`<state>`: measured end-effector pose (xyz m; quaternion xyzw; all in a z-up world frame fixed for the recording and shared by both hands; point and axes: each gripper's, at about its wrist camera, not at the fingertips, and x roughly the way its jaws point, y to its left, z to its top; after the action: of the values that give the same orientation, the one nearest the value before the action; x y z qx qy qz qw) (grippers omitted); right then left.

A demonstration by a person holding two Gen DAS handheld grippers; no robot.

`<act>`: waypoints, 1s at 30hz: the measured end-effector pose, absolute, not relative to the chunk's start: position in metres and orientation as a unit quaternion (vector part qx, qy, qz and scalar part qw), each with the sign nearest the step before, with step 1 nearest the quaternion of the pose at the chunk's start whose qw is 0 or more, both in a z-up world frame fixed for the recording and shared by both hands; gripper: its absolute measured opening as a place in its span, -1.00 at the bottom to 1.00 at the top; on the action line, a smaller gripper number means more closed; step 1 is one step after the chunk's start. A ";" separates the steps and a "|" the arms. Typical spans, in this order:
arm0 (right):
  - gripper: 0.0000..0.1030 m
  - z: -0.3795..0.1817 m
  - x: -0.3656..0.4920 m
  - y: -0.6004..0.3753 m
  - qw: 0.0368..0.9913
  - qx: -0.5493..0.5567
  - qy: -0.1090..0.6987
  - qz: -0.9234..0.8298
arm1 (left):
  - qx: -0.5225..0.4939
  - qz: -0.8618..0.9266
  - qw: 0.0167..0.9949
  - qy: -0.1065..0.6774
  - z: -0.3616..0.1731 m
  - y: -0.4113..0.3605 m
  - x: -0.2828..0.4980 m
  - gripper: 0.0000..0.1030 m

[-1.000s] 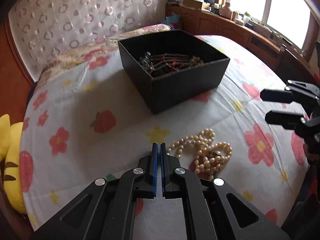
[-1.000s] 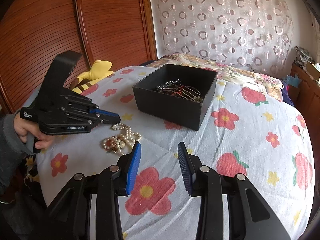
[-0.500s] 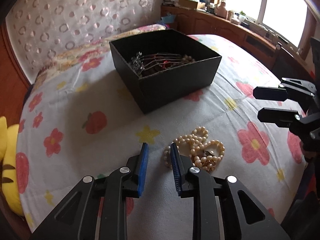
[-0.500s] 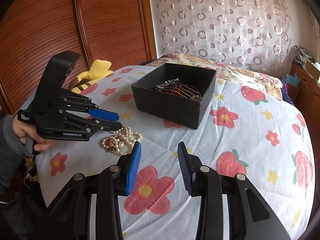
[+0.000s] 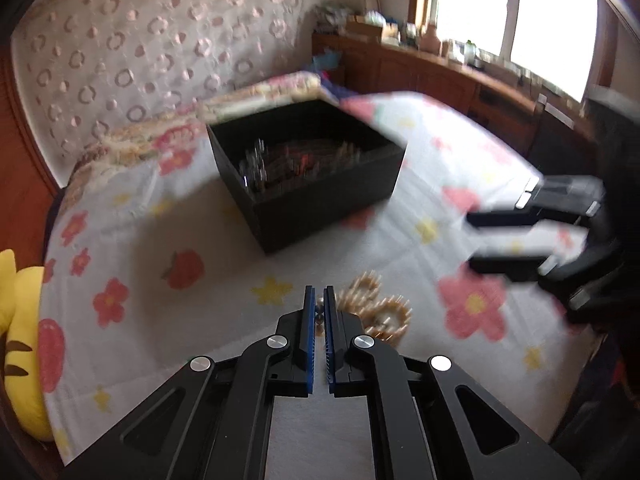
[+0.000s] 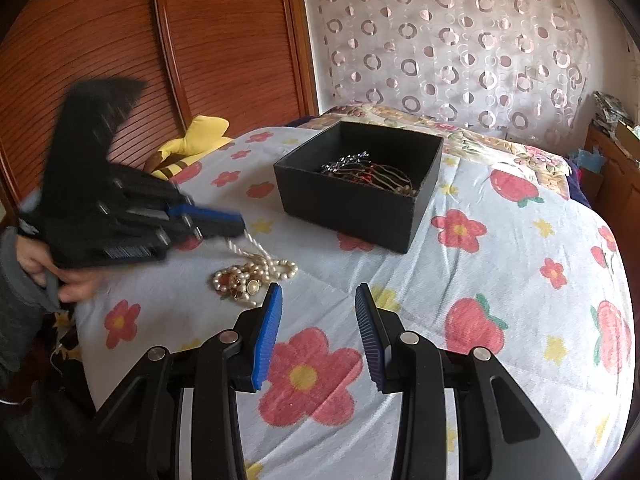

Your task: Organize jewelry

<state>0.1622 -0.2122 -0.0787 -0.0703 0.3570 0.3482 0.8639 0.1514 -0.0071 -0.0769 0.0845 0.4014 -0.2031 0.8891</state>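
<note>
A pearl necklace (image 5: 380, 312) (image 6: 248, 276) lies heaped on the flowered bedspread (image 6: 480, 280). My left gripper (image 5: 319, 292) (image 6: 240, 226) is at the heap's left edge, its jaws closing to a thin slit with beads pinched between the pads. In the right wrist view one strand runs up from the heap to its tips. Beyond stands a black box (image 5: 320, 208) (image 6: 352, 216) holding chains and other jewelry (image 6: 368, 172). My right gripper (image 6: 318, 292) (image 5: 496, 240) hovers open and empty to the right of the pearls.
A yellow plush toy (image 5: 20, 320) (image 6: 200, 136) lies at the bed's left edge by the wooden wardrobe (image 6: 120, 40). A person's hand (image 6: 44, 268) holds the left gripper. A cluttered wooden cabinet (image 5: 440, 76) runs under the window behind the bed.
The left gripper opened over the edge of the pearl heap, then shut on a strand and rose, drawing that strand up. The right gripper stayed still and open.
</note>
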 end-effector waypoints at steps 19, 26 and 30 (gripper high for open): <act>-0.21 -0.087 0.162 -0.156 0.834 -0.095 0.376 0.392 | 0.048 -0.188 0.946 0.261 0.052 0.016 0.110 -0.94; -0.21 -0.092 0.169 -0.141 0.829 -0.108 0.385 0.392 | 0.042 -0.157 0.956 0.245 0.069 0.045 0.104 -0.94; -0.21 -0.096 0.173 -0.135 0.825 -0.120 0.396 0.385 | 0.041 -0.144 0.959 0.243 0.072 0.058 0.103 -0.94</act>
<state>0.1729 -0.1355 -0.0959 -0.1196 0.3963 0.3850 0.8249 0.1028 0.0578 0.0723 0.0411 0.2426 -0.1436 0.9586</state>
